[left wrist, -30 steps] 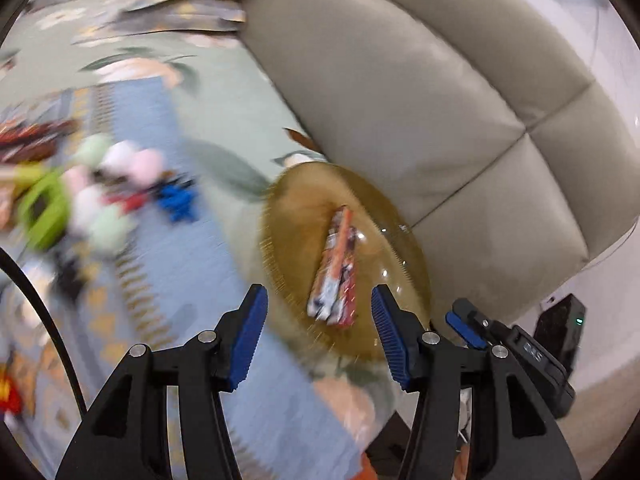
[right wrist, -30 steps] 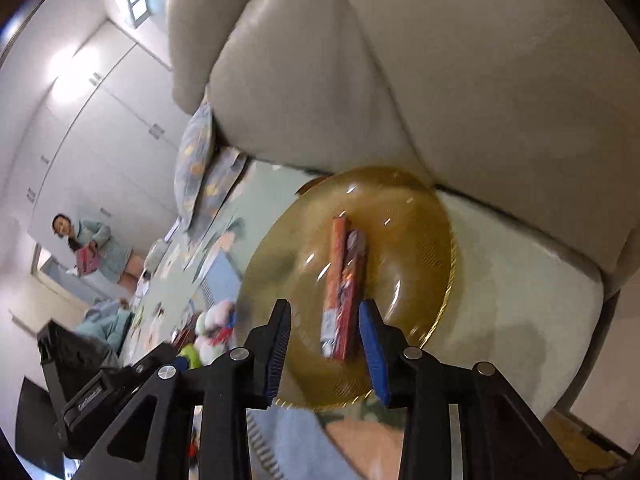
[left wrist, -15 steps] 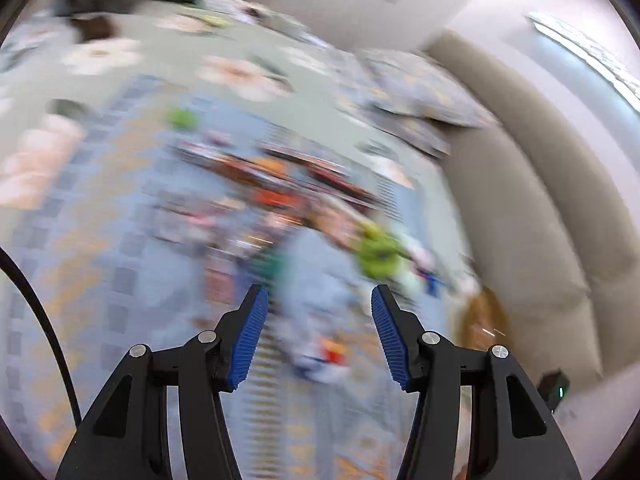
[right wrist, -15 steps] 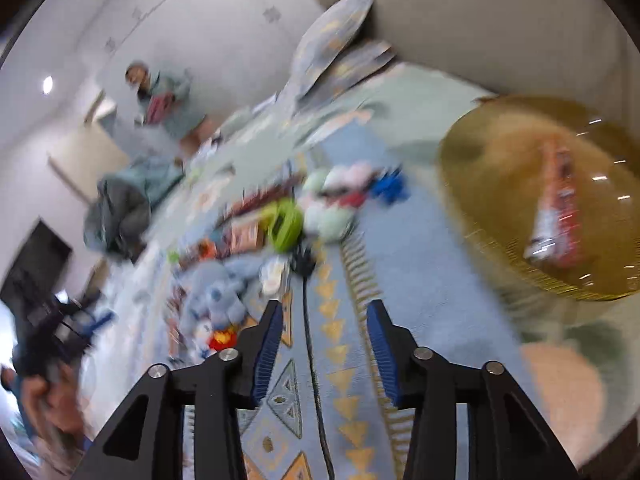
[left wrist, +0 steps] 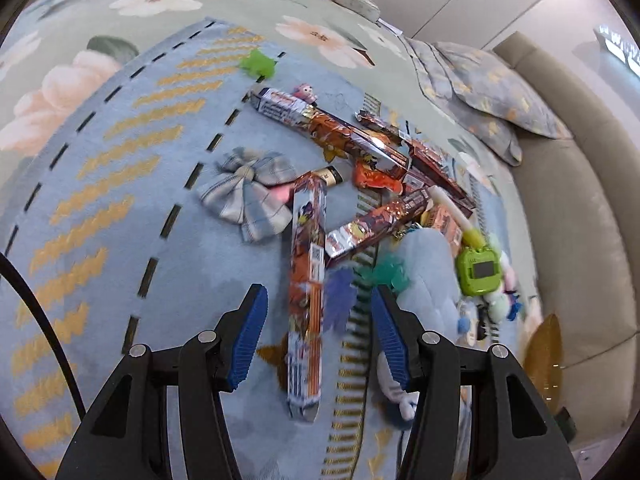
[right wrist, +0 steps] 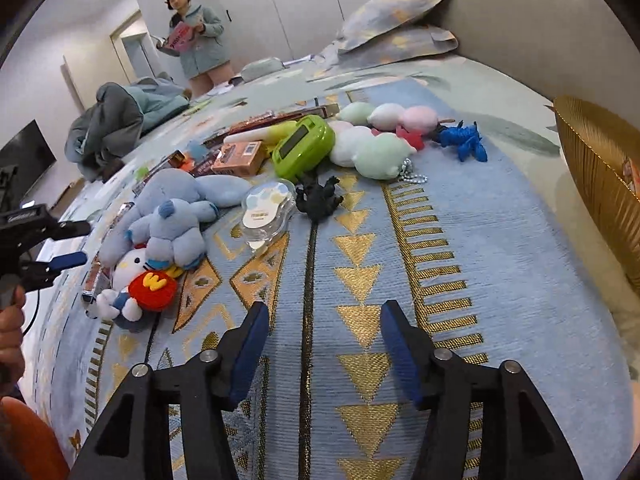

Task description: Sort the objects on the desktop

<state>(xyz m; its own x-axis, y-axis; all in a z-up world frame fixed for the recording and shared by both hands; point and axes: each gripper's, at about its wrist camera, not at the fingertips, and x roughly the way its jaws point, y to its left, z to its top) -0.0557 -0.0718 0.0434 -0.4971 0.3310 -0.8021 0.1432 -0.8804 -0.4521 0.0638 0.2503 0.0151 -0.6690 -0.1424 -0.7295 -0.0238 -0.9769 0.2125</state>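
My left gripper [left wrist: 318,340] hovering above the blanket [left wrist: 120,240], jaws wide and empty, long snack box [left wrist: 306,292] lying between them, pointing straight ahead, my right gripper [right wrist: 320,354] low, wide, empty, gold plate [right wrist: 600,184] far right.

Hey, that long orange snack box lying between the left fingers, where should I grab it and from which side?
Grip the long orange snack box across its narrow width, near mid-length, coming straight down from above. It lies flat, lengthwise between the open left gripper fingers, so its long sides already face the pads.
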